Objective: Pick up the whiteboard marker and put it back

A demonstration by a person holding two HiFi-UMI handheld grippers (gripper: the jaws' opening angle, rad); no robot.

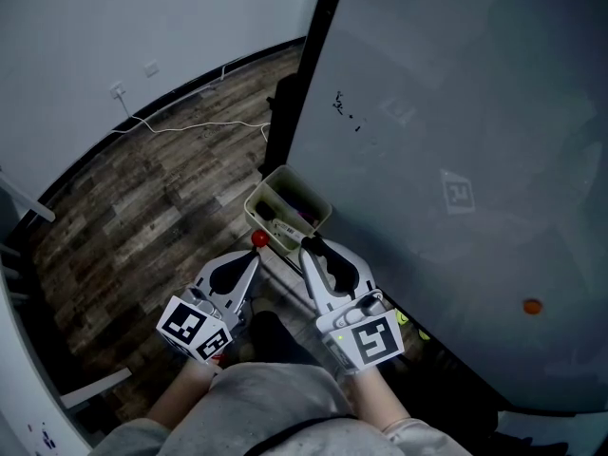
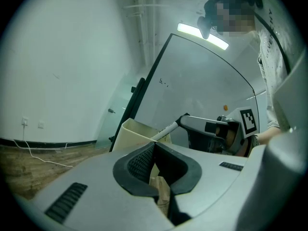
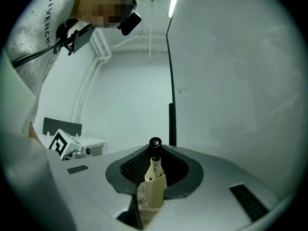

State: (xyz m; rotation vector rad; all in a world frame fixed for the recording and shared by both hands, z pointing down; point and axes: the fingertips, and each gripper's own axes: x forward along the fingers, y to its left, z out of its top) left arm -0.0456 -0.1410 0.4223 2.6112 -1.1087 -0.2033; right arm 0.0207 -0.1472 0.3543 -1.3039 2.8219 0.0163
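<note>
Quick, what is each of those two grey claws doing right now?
Left gripper: closed, holding nothing.
Right gripper: closed on the white whiteboard marker with a black end.

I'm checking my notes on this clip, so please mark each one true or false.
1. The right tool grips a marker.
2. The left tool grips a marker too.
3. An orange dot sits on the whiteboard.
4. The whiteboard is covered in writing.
1. The right tool grips a marker. True: it is shut on a white whiteboard marker with a black cap.
2. The left tool grips a marker too. False: its jaws are together with nothing between them.
3. An orange dot sits on the whiteboard. True: a small round orange dot shows on the grey whiteboard.
4. The whiteboard is covered in writing. False: it is nearly blank, with only a few small dark marks.
</note>
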